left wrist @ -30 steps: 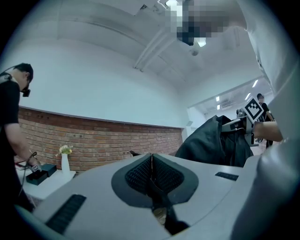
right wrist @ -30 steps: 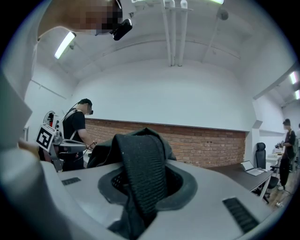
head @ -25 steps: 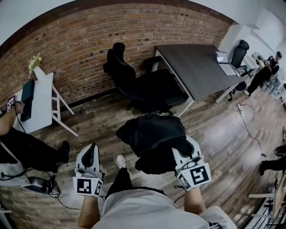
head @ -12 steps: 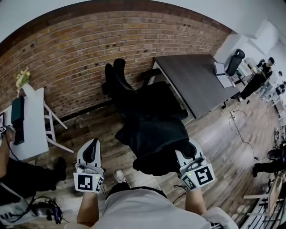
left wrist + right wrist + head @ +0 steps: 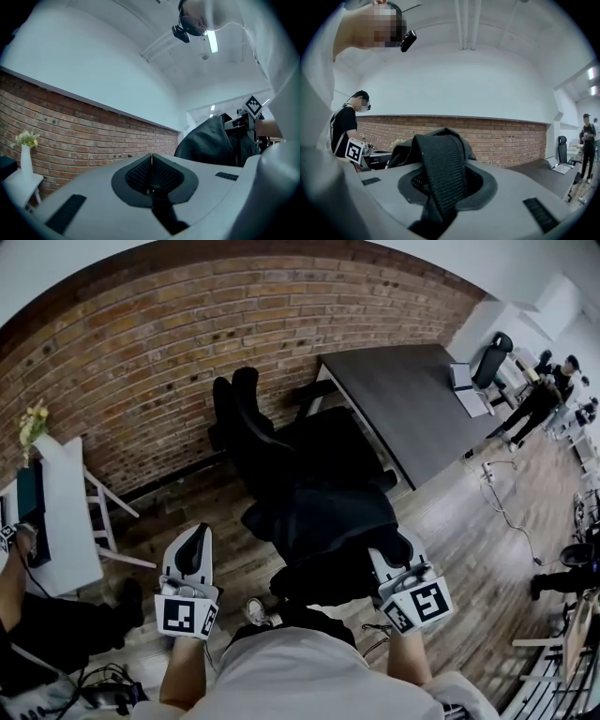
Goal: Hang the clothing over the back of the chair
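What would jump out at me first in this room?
A bundle of black clothing hangs from the right gripper, whose jaws are clamped on it, at the picture's lower middle. Just beyond stands a black office chair before a long brick wall. The left gripper is shut, empty.

Landmark: chair (image 5: 255, 432), head view.
- Behind chair: brick wall (image 5: 187, 334).
- Right of chair, just beside its seat: desk (image 5: 412, 399); laptop (image 5: 466, 382) on the desk's end farthest from the chair.
- Beyond that desk end: second chair (image 5: 497, 352).
- Left of chair, well apart: side table (image 5: 66, 521), with a vase (image 5: 37, 434) on its end nearest the wall.
- In front of chair: clothing (image 5: 319, 521), overlapping the seat's near edge in this view.
- Right gripper (image 5: 394, 568) at the clothing's near right corner, clothing between its jaws.
- Left gripper (image 5: 195, 540) front-left of chair, apart from the clothing.
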Action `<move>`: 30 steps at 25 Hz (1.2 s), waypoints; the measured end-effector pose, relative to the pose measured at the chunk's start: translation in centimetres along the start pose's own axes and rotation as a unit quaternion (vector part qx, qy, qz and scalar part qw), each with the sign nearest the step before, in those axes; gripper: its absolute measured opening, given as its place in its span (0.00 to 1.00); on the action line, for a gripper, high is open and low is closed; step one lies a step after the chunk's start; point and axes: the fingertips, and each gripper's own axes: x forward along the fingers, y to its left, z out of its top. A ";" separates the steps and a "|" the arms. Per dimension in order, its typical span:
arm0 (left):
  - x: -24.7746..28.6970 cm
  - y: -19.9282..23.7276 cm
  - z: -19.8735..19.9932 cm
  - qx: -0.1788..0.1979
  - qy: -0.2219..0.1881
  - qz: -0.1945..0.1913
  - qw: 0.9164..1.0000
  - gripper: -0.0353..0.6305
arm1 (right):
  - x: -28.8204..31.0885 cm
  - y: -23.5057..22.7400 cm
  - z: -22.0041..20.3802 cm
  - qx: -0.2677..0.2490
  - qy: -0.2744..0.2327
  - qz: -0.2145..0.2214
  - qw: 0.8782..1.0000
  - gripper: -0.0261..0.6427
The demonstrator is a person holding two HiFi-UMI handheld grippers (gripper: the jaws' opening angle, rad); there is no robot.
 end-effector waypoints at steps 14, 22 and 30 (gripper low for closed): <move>6.6 1.7 2.6 0.044 -0.008 0.059 0.997 0.09 | 8.2 -6.7 0.4 0.007 -0.031 0.053 0.998 0.21; 8.4 2.3 2.0 0.042 0.006 0.071 0.997 0.09 | 10.9 -8.6 0.0 0.023 -0.022 0.060 0.998 0.21; 9.4 2.7 2.2 0.040 0.005 0.070 0.997 0.09 | 12.0 -12.6 1.5 -0.001 -0.024 0.018 1.000 0.21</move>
